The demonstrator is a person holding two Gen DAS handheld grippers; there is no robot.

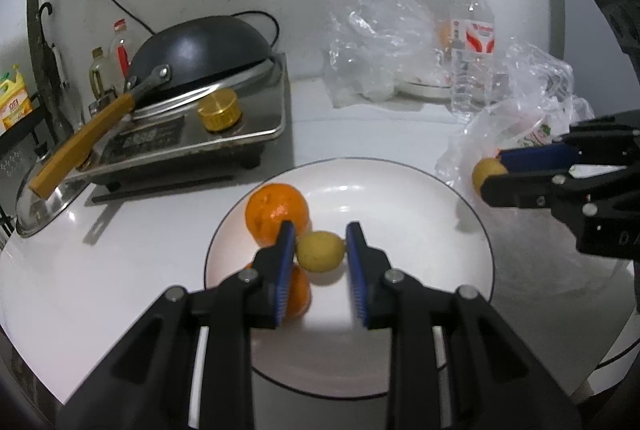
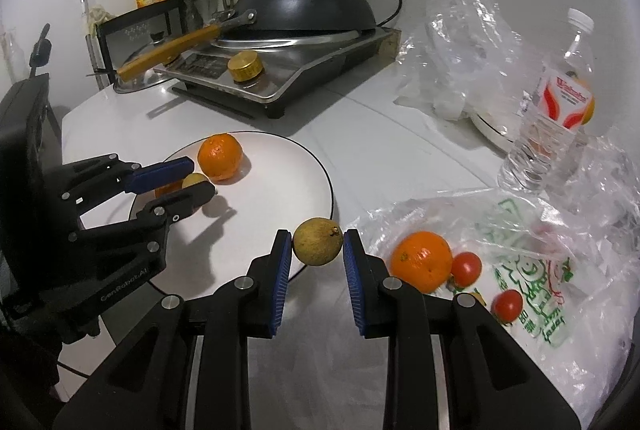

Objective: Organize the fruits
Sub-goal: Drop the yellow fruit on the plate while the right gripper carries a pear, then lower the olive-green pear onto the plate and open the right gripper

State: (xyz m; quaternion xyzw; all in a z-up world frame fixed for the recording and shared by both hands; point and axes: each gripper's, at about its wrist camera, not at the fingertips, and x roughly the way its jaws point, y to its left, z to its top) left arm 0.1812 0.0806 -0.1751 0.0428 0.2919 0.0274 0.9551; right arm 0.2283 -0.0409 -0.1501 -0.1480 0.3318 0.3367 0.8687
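A white plate with a dark rim holds an orange and a second orange, which is partly hidden behind a finger. My left gripper is shut on a small yellow fruit low over the plate, beside the oranges. My right gripper is shut on a yellow-brown round fruit above the plate's right rim. On a printed plastic bag lie another orange and two tomatoes.
A stove with an upturned black wok stands at the back left, its wooden handle sticking out. A water bottle and crumpled clear bags stand at the back right. The counter's edge runs along the left.
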